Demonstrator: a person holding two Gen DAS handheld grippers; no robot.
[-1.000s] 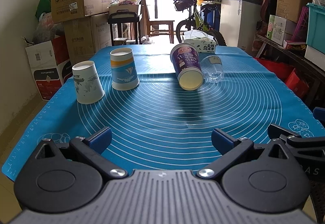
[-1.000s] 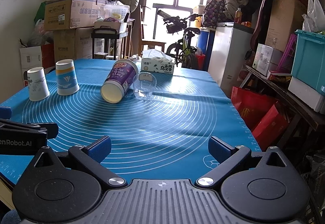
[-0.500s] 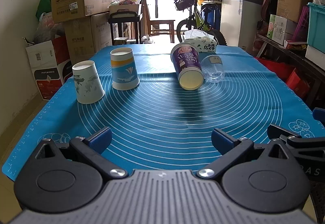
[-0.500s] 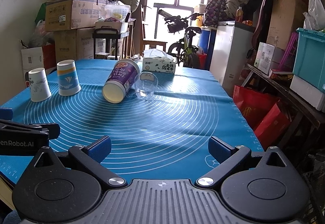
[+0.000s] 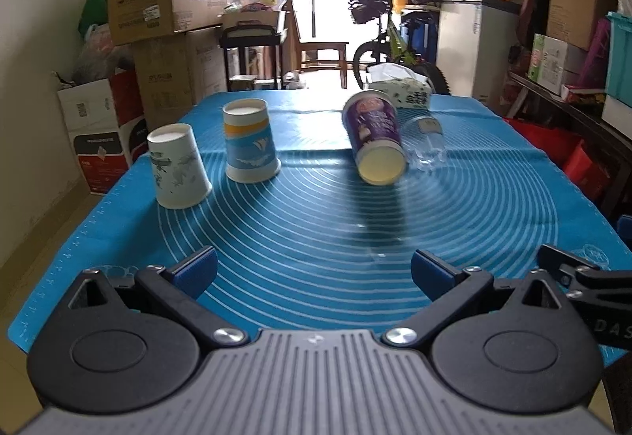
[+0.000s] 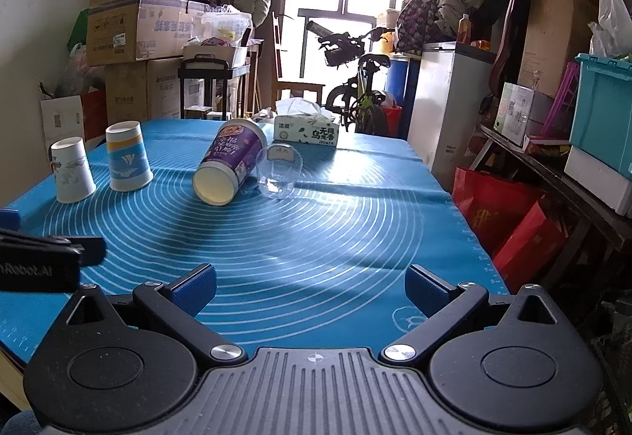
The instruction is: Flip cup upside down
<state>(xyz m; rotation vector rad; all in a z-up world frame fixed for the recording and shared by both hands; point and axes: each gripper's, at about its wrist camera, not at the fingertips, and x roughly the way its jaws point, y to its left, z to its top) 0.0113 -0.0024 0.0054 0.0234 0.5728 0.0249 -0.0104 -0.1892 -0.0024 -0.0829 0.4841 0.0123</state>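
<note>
A purple paper cup point(image 5: 373, 135) lies on its side on the blue mat point(image 5: 316, 237), mouth toward me; it also shows in the right wrist view point(image 6: 229, 166). A clear plastic cup point(image 5: 426, 147) lies on its side touching its right; it also shows in the right wrist view point(image 6: 278, 174). A white cup point(image 5: 177, 166) and a blue-and-white cup point(image 5: 249, 147) stand upside down at the left. My left gripper point(image 5: 314, 271) is open and empty, near the mat's front edge. My right gripper point(image 6: 310, 287) is open and empty, well short of the cups.
A tissue box point(image 6: 306, 131) sits at the mat's far edge. Cardboard boxes point(image 5: 158, 8) stack at the back left. A bicycle point(image 6: 355, 95), a white cabinet point(image 6: 446, 99) and shelves with a teal bin point(image 6: 600, 111) line the right side.
The right gripper has moved slightly forward, so the cups look a little nearer. The left gripper has barely moved. The cups have not moved.
</note>
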